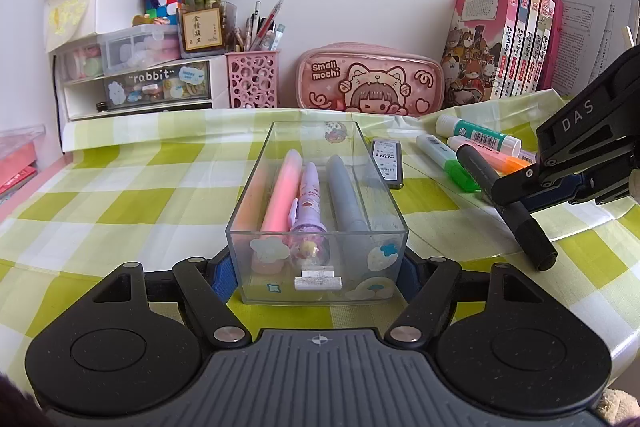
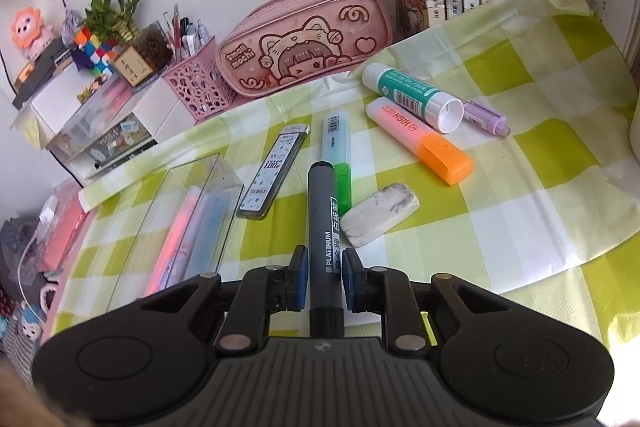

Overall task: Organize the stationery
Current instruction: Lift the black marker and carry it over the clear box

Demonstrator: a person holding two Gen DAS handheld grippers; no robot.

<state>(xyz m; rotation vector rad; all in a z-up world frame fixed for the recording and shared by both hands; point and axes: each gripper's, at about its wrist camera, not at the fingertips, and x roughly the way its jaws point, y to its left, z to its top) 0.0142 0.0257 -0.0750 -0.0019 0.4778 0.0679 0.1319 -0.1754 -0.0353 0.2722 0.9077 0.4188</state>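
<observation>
The grey marker [image 2: 325,227] is clamped between the pads of the right tool [image 2: 325,279], lifted off the surface and just right of the clear box [image 1: 316,211], probably so it can join the pens already lying lengthwise inside. The left tool [image 1: 316,279] grips the box's near end, apparently to steady it. Only the right wrist view shows the eraser [image 2: 380,217] right of the box; only the left shows the marker's black tail end.

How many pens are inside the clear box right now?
3, lying side by side in the clear box: a pink pen on the left, a purple pen in the middle, a grey pen on the right. None look hidden.
</observation>
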